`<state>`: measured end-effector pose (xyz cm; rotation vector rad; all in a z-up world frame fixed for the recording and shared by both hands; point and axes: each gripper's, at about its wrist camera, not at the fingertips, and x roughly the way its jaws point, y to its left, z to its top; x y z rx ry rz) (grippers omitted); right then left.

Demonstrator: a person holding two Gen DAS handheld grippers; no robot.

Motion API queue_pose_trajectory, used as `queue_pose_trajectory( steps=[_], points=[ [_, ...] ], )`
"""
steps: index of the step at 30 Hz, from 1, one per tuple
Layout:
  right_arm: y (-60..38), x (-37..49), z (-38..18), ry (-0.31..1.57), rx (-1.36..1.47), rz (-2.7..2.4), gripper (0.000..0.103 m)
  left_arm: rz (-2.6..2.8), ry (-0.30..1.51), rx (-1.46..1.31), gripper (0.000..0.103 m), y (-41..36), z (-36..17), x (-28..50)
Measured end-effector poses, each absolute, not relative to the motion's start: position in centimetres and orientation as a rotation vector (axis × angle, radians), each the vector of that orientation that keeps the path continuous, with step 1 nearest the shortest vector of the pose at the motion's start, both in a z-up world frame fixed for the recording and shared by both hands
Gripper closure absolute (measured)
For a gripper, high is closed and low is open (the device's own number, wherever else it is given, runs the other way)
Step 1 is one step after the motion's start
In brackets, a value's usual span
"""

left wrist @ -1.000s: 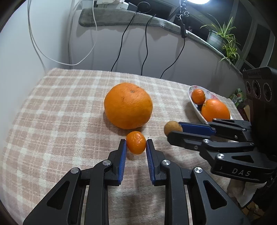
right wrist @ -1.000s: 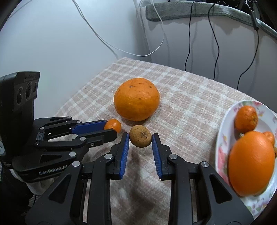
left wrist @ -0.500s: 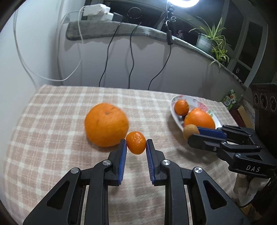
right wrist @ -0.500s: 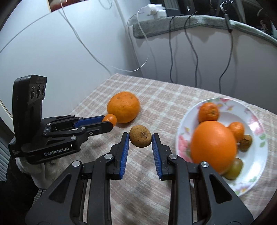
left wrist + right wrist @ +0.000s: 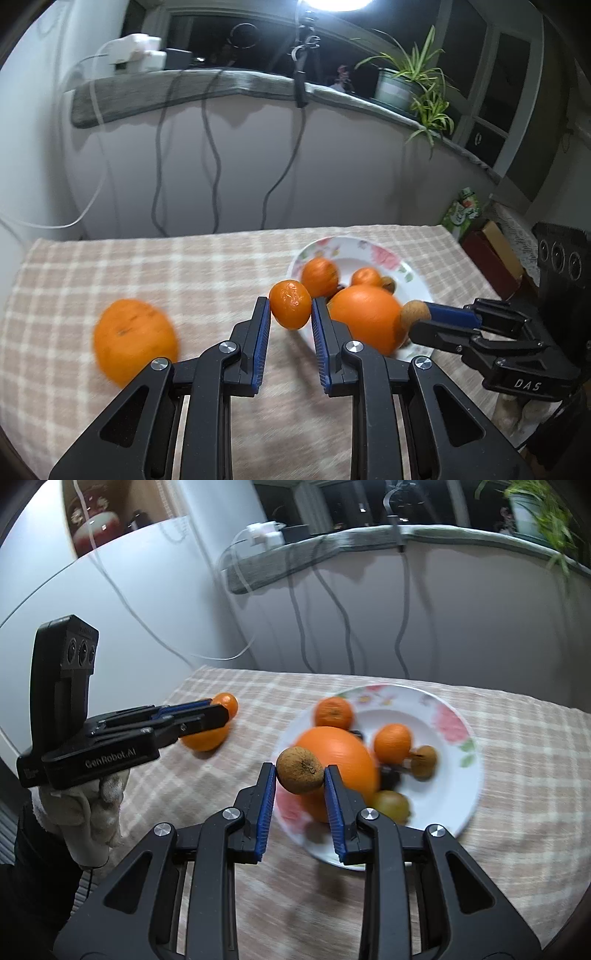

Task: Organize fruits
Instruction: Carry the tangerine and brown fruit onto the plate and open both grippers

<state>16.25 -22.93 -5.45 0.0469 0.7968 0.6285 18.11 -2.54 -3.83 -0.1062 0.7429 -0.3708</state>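
A small tangerine (image 5: 290, 304) is pinched in the left claw (image 5: 289, 321), just left of the plate (image 5: 448, 716). The right claw (image 5: 300, 788) grips a brown fruit (image 5: 300, 770) above the plate's near rim. A big orange (image 5: 135, 340) sits on the bench (image 5: 184, 266), well left of the plate.

Lighting: bright lamp (image 5: 334, 3) glare top centre; dim room. Fisheye bending, dark corners. Motion blur on tablecloth (image 5: 110, 266), plate (image 5: 443, 716).
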Motion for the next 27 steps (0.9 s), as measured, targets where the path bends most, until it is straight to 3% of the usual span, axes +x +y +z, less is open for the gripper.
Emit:
queue_pose_trajectory(
  steps=[27],
  points=[
    [-29.7, 18.4, -6.8, 0.807, 0.102, 0.494, 0.075, -0.451, 0.82, -0.032, 0.082, -10.0, -4.5, 26.5]
  ],
)
